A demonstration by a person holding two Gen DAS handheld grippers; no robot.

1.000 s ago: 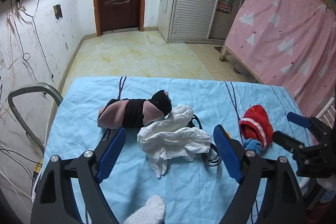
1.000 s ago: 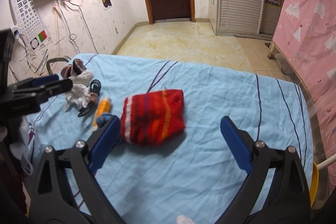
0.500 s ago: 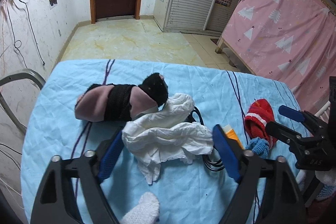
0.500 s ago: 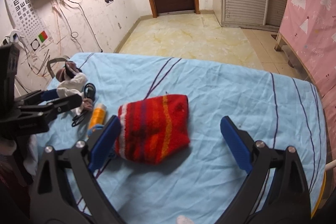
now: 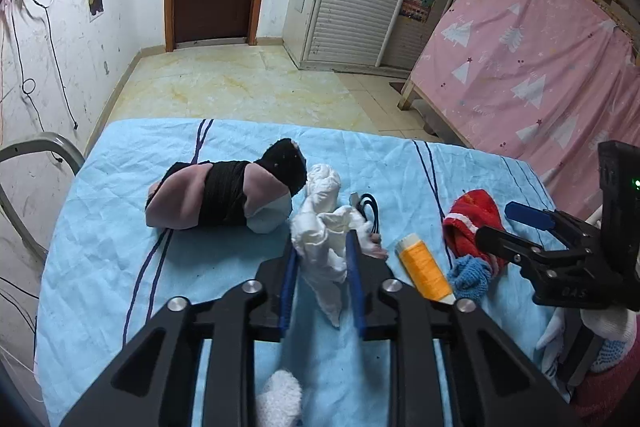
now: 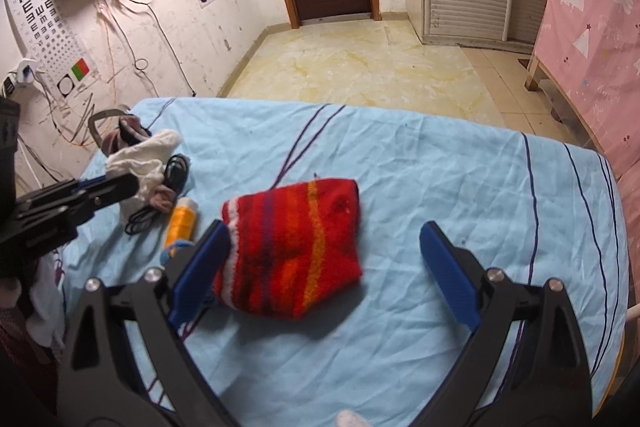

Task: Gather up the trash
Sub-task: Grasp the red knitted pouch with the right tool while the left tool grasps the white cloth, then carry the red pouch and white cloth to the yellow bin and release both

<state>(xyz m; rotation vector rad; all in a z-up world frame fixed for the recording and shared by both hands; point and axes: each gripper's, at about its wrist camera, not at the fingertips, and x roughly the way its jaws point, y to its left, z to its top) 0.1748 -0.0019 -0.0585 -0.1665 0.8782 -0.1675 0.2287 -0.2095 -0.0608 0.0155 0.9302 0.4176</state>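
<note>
While the right gripper (image 6: 320, 263) is held with its jaws spread wide over the red striped knit piece (image 6: 292, 247), the left gripper (image 5: 322, 275) is clenched on the crumpled white cloth (image 5: 324, 243). Its jaws have just been closing, and the cloth is now pinched between the blue pads (image 5: 288, 283), a loose tail hanging out toward the near edge of the blue bedsheet (image 5: 100, 259). The cloth appears to have been taken at its bunched middle, presumably so that the whole wad can be lifted at once.

Toward the left edge of the sheet, a pink-and-black bundle (image 5: 224, 199) lies just beside the cloth. A coiled black cable (image 5: 370, 207) is partly tucked under the cloth's far side, so it may be dragged along when the cloth is raised. An orange tube (image 5: 424, 271) lies between the cloth and the knit piece, with a small blue knit scrap (image 5: 470, 273) at its near end. Nothing is gripped by the right tool; the knit piece simply rests flat beneath it, judged the next thing to be gathered.
</note>
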